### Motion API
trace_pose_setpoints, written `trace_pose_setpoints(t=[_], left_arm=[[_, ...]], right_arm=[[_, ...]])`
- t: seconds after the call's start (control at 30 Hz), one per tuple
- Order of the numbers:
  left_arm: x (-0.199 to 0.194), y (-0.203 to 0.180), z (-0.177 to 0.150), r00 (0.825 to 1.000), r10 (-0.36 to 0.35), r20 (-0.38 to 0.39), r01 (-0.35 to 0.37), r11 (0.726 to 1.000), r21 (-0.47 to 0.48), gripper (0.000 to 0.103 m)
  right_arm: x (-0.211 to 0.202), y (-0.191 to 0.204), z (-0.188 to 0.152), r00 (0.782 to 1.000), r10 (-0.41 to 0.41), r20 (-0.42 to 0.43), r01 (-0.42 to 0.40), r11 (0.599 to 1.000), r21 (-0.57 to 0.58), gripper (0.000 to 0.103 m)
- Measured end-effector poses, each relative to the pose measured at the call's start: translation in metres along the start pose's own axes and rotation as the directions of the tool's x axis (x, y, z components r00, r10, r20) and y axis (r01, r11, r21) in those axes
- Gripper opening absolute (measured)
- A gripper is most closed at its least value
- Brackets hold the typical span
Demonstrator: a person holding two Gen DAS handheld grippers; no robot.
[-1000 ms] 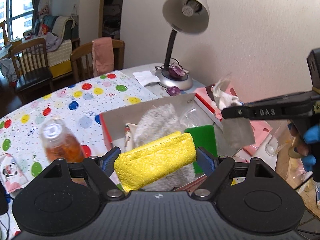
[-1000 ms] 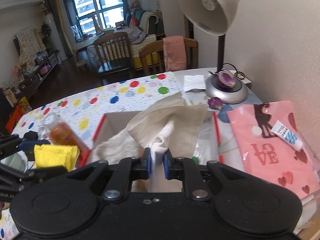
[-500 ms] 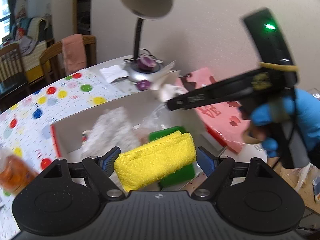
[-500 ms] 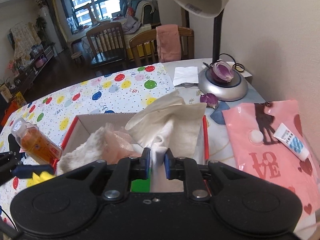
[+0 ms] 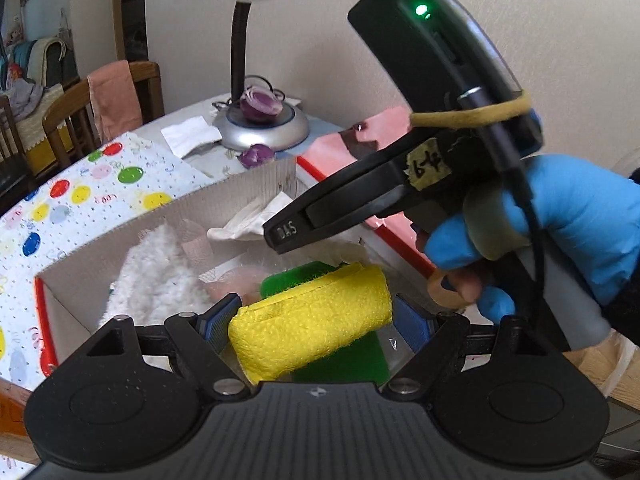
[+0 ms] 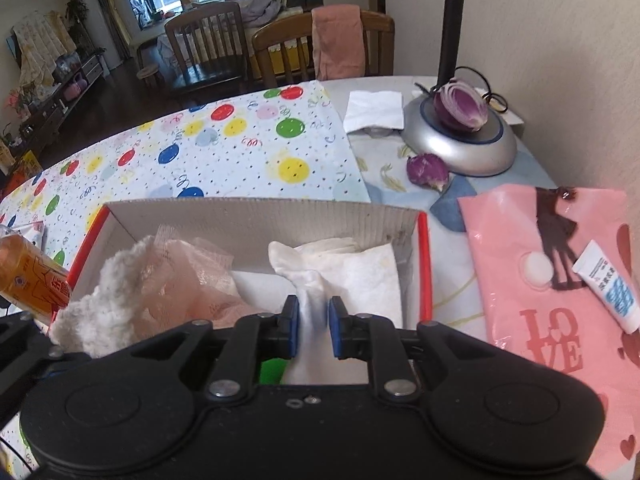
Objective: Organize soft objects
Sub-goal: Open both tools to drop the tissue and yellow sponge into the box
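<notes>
My left gripper (image 5: 314, 322) holds a yellow sponge cloth (image 5: 310, 314) crosswise between its blue pads. The jaws stand wide, and the left pad meets the cloth's end; at the right end I cannot tell whether the pad touches. The cloth is a thick folded roll with a dimpled, pebbly surface. Its long axis runs from pad to pad, tilted so the right end sits a little higher. It hangs above the near end of an open cardboard box (image 5: 256, 184), directly over a flat green scouring pad (image 5: 344, 360) that lies inside.

The box has a ribbed, corrugated inner wall and red outer sides. Inside, on the left, lies a fluffy white towel (image 5: 156, 276) with a shaggy pile, and beside it a thin, gauzy pink mesh (image 6: 180, 280).

My right gripper (image 6: 313, 326) is easing its jaws apart, with a white cloth (image 6: 348, 268) between the blue pads. The cloth is soft and crumpled. A narrow gathered neck of it rises between the pads, and the rest spreads out flat toward the far right corner of the box. In the left view my right hand (image 5: 560, 216), in a blue glove, grips that tool's black handle above the box.

The box rests on a table with a polka-dot cover (image 6: 224, 148). A glossy pink bag (image 6: 560, 280) lies to the right.
</notes>
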State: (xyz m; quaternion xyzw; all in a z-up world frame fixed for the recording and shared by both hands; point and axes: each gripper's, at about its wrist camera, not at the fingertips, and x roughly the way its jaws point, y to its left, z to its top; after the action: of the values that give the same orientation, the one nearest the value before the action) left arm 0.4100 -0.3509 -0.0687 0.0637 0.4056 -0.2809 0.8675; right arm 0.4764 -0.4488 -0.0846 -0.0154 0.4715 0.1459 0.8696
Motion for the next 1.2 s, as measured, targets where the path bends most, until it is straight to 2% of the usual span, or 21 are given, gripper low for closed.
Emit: trace_pose_setpoints(t=[0.27, 0.63, 0.8, 0.83, 1.2], left_arm=[[0.023, 0.002, -0.005, 0.998, 0.011, -0.059, -0.011, 1.0, 0.002, 0.083], [0.034, 0.006, -0.006, 0.996, 0.014, -0.091, -0.016, 1.0, -0.02, 0.083], [0.035, 0.007, -0.01, 0.995, 0.008, -0.103, -0.013, 0.999, -0.048, 0.083], [0.035, 0.008, -0.011, 0.994, 0.007, -0.105, -0.012, 0.999, -0.05, 0.083], [0.005, 0.003, -0.014, 0.999, -0.014, -0.031, 0.012, 0.999, -0.047, 0.083]], right_arm=[[0.01, 0.004, -0.007, 0.999, 0.017, -0.028, -0.018, 0.999, -0.034, 0.022], [0.005, 0.003, -0.009, 0.999, 0.047, -0.017, -0.047, 0.999, -0.023, 0.038], [-0.004, 0.003, -0.01, 0.998, 0.064, 0.006, -0.063, 0.998, -0.019, 0.061], [-0.006, 0.004, -0.01, 0.998, 0.064, 0.01, -0.064, 0.998, -0.022, 0.062], [-0.034, 0.004, -0.016, 0.996, 0.08, 0.043, -0.079, 0.997, -0.026, 0.069]])
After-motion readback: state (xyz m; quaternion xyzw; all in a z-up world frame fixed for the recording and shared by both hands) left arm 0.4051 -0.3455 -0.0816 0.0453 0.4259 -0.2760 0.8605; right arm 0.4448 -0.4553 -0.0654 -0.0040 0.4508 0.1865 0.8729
